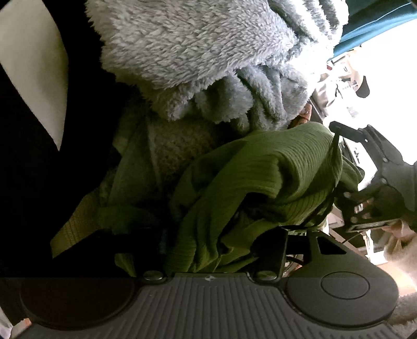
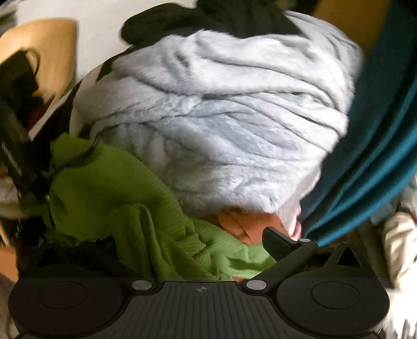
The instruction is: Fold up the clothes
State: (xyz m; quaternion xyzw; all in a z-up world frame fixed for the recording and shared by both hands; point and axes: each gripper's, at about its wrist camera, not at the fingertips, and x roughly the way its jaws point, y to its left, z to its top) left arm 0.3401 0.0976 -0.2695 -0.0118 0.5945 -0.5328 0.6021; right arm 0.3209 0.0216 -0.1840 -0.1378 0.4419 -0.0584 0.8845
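Green ribbed sweater (image 1: 260, 177) buries the left gripper (image 1: 216, 250), its fingers gripping it; right gripper (image 2: 187, 250) spread wide, one finger hidden.

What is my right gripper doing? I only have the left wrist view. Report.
Observer: The right gripper is open. The green ribbed garment lies between its fingers, not pinched.
Operator: Tell me what's beside that garment.
Observer: An orange cloth peeks from under the pale blue fleece, close to one finger.
Operator: Check beyond the fleece.
Observer: A black garment lies behind it.
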